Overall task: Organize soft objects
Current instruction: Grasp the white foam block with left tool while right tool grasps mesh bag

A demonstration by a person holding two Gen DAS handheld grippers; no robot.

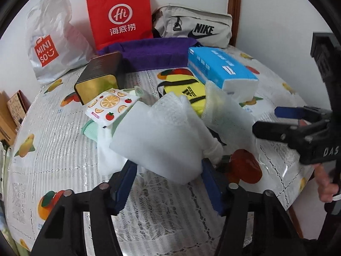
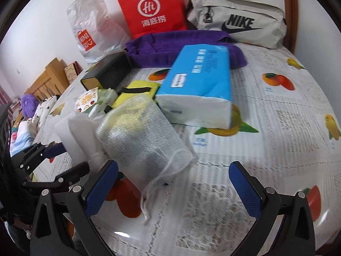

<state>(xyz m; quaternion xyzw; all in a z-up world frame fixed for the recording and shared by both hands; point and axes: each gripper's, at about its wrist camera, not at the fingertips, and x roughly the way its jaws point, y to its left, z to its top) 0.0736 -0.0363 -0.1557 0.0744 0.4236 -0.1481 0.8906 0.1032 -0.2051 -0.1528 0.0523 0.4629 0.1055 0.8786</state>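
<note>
A white foam sheet (image 1: 162,136) lies folded between the blue pads of my left gripper (image 1: 168,183), whose jaws stand wide around its near edge. A clear bubble-wrap bag (image 2: 145,136) lies beside it, just ahead of my right gripper (image 2: 173,188), which is open and empty. The right gripper also shows in the left wrist view (image 1: 275,119), open. The foam sheet also shows in the right wrist view (image 2: 74,134), with the left gripper (image 2: 64,157) at it. A yellow bag (image 1: 189,93), a blue tissue pack (image 1: 223,70), a fruit-print packet (image 1: 108,106) and a purple towel (image 1: 153,53) lie behind.
A dark gold-ended box (image 1: 100,76) stands at left of the pile. A Miniso bag (image 1: 51,38), a red paper bag (image 1: 119,15) and a beige Nike bag (image 1: 196,25) lean on the back wall. The table's right edge (image 1: 298,183) is near.
</note>
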